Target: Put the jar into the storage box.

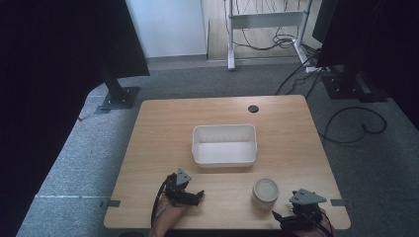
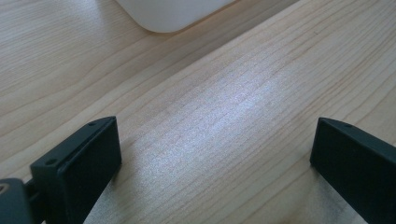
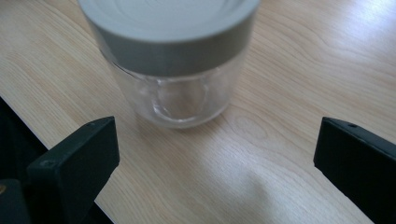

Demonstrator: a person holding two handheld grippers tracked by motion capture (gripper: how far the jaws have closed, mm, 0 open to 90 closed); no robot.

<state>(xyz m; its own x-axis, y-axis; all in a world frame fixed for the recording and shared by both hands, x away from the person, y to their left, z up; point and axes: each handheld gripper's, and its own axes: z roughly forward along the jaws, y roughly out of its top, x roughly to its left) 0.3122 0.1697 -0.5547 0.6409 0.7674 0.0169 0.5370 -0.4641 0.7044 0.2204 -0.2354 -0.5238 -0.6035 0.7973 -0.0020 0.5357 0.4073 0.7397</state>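
A clear glass jar [image 1: 266,193] with a grey lid stands upright near the table's front right. In the right gripper view the jar [image 3: 175,60] is close ahead of the wide-apart jaws, apart from them. My right gripper [image 1: 279,217] sits at the table's front edge, just right of the jar, open and empty. My left gripper [image 1: 199,195] rests low over the front left of the table, open, with bare wood between its jaws [image 2: 215,154]. A white rectangular tub [image 1: 225,144] stands empty at mid-table; its rounded corner [image 2: 168,14] shows ahead of the left gripper.
The wooden table [image 1: 163,128] has a dark cable hole [image 1: 253,108] near its far edge. Beyond it are grey carpet, black stand bases [image 1: 118,96], loose cables [image 1: 356,123] and a white desk frame [image 1: 267,22].
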